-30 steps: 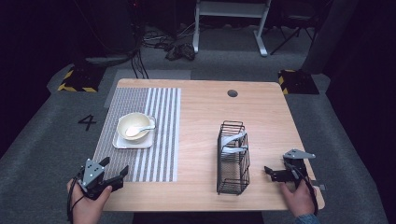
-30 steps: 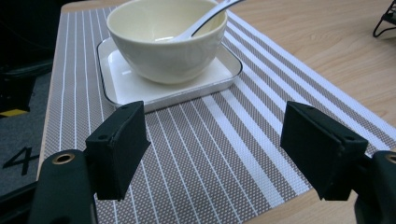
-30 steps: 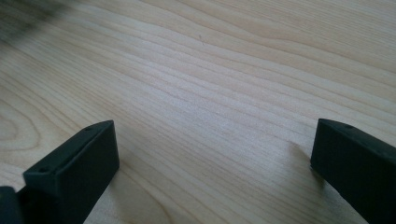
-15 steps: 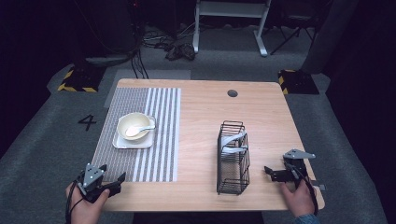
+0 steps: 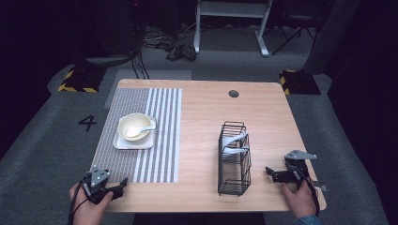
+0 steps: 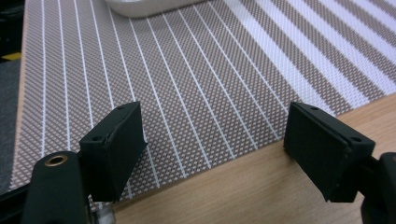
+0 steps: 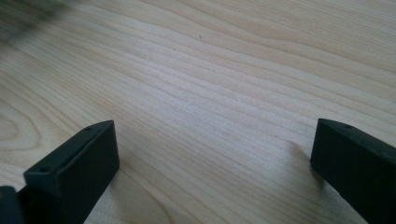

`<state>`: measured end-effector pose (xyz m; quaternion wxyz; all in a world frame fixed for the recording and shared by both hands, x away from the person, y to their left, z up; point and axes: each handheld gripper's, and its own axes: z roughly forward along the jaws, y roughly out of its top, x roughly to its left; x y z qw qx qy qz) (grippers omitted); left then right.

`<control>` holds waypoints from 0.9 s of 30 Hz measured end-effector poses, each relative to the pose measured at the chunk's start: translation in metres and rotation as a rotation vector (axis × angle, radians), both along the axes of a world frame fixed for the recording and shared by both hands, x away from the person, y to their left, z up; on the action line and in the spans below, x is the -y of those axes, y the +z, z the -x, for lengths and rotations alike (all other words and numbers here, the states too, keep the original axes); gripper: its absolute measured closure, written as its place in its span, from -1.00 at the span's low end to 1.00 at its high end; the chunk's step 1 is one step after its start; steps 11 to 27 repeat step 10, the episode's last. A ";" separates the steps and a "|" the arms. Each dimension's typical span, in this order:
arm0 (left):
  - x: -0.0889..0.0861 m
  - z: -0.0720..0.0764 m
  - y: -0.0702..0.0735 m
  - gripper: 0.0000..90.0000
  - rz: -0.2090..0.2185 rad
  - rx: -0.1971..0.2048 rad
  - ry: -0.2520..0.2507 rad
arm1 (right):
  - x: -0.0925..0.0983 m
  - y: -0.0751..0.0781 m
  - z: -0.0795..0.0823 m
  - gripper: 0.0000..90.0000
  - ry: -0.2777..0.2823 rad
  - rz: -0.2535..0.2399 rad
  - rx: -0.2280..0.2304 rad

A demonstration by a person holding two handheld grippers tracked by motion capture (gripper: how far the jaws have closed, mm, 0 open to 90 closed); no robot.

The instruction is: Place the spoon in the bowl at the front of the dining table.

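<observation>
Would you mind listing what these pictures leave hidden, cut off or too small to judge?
- Pale items in the wire rack, high view: too small and barred by the wires to identify.
- Plate, left gripper view: cut off by the top edge; its contents are out of frame.
- Spoon in the bowl, high view: too small to tell whether it holds anything.
- Right gripper, right gripper view: the far corner of the table is blurred.

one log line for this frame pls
left gripper: open, empty, at placemat near edge | right gripper: open, empty, right of wire rack | bowl: holds spoon, on plate
</observation>
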<state>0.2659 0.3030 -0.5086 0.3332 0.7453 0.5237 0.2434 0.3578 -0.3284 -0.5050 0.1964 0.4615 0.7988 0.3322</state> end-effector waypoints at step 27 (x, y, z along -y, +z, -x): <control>0.000 0.001 -0.007 -0.68 0.038 0.038 -0.008 | 0.000 0.000 0.000 -0.98 0.000 0.000 0.000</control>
